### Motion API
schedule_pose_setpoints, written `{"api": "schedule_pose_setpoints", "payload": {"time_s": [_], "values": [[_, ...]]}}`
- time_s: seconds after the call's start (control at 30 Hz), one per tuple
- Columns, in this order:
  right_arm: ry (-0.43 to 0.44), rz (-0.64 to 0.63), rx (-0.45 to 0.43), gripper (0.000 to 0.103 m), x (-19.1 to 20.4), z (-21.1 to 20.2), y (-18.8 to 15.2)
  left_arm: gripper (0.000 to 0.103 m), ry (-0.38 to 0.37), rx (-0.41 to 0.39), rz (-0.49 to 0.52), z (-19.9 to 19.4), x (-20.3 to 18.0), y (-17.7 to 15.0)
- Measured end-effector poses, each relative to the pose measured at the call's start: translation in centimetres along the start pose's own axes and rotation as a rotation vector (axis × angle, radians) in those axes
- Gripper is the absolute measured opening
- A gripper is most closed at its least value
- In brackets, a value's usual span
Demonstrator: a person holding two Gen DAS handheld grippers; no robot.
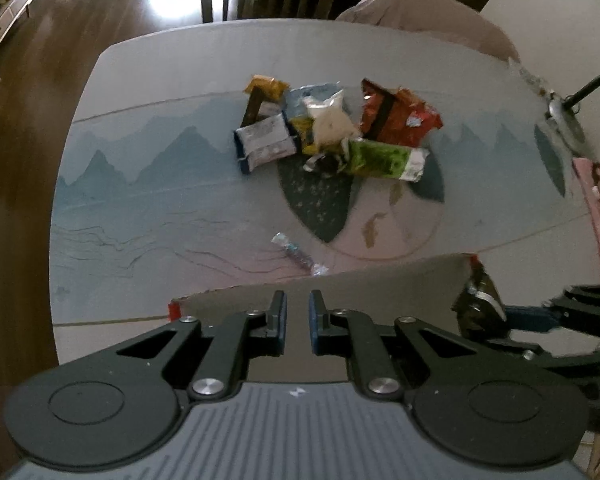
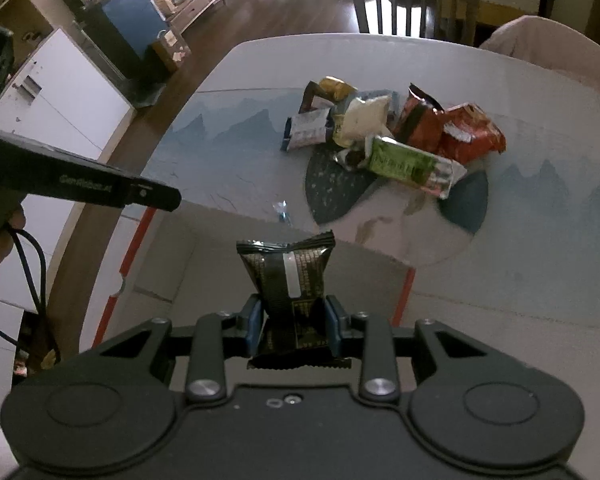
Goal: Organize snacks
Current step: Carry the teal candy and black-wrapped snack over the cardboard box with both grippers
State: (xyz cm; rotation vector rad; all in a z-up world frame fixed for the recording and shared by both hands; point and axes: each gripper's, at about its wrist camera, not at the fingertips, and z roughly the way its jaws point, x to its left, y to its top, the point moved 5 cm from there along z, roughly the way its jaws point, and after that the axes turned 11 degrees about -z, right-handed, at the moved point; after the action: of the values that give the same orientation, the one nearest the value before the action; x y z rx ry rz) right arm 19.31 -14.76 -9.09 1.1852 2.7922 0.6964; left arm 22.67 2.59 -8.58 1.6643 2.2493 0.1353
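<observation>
Cardboard box [image 2: 364,268] is mostly hidden under both grippers. Right gripper [image 2: 294,326] clamps a dark snack packet [image 2: 286,276]; left gripper [image 1: 298,318] is pinched closed, empty. Mountain-print tablecloth [image 1: 140,184], wood floor [image 1: 60,40].

Both cams ride on the handheld grippers, looking steeply down along the fingers at the table [image 1: 148,80]. The left one sits over the near table edge, facing the chairs beyond. The right one hangs just beside it, angled a bit leftward. Both catch the snack pile [image 1: 332,128] [image 2: 388,136] mid-table, at middling range.
</observation>
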Motion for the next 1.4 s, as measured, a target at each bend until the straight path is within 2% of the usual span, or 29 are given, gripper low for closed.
{"api": "schedule_pose_setpoints", "payload": {"time_s": [0.27, 0.43, 0.5, 0.53, 0.6, 0.67, 0.73, 0.83, 0.9, 1.1, 1.3, 1.33, 1.37, 1.4], "values": [[-0.001, 0.035, -0.047, 0.031, -1.4, -1.1, 0.3, 0.011, 0.042, 0.008, -0.001, 3.1, -1.6, 3.0], [0.028, 0.064, -0.058, 0.031, -4.5, -0.6, 1.2, 0.016, 0.084, 0.109, -0.065, 7.8, -2.0, 4.8], [0.046, 0.076, -0.055, 0.031, -5.9, 0.0, 1.6, 0.031, 0.077, 0.155, -0.107, 9.7, -1.9, 5.4], [0.056, 0.077, -0.051, 0.031, -6.5, 0.4, 1.8, 0.035, 0.075, 0.162, -0.124, 10.4, -1.9, 5.7], [0.076, 0.079, -0.043, 0.031, -7.6, 1.3, 2.3, 0.061, 0.087, 0.169, -0.151, 11.6, -2.0, 6.2], [0.096, 0.077, -0.032, 0.031, -8.5, 2.2, 2.9, 0.068, 0.108, 0.192, -0.173, 13.1, -2.0, 6.7], [0.116, 0.07, -0.017, 0.031, -9.3, 3.3, 3.5, 0.068, 0.13, 0.241, -0.192, 14.9, -2.0, 6.9], [0.144, 0.054, 0.002, 0.031, -9.9, 4.7, 4.3, 0.068, 0.186, 0.276, -0.175, 16.7, -2.0, 6.6], [0.156, 0.038, 0.012, 0.031, -10.1, 5.5, 4.8, 0.065, 0.197, 0.302, -0.193, 17.5, -1.8, 6.4], [0.184, 0.018, 0.03, 0.031, -10.8, 7.1, 5.5, 0.041, 0.208, 0.349, -0.229, 19.2, -2.8, 5.7], [0.198, 0.017, 0.031, 0.031, -11.8, 7.6, 5.7, 0.03, 0.247, 0.359, -0.21, 20.1, -3.7, 5.2], [0.202, 0.019, 0.03, 0.031, -11.9, 7.6, 5.7, 0.027, 0.246, 0.356, -0.215, 20.1, -3.8, 5.2], [0.204, 0.019, 0.031, 0.031, -12.0, 7.7, 5.7, 0.015, 0.247, 0.349, -0.22, 20.1, -3.8, 5.3], [0.204, 0.018, 0.032, 0.031, -12.1, 7.7, 5.6, 0.013, 0.25, 0.343, -0.221, 20.0, -3.9, 5.3]]}}
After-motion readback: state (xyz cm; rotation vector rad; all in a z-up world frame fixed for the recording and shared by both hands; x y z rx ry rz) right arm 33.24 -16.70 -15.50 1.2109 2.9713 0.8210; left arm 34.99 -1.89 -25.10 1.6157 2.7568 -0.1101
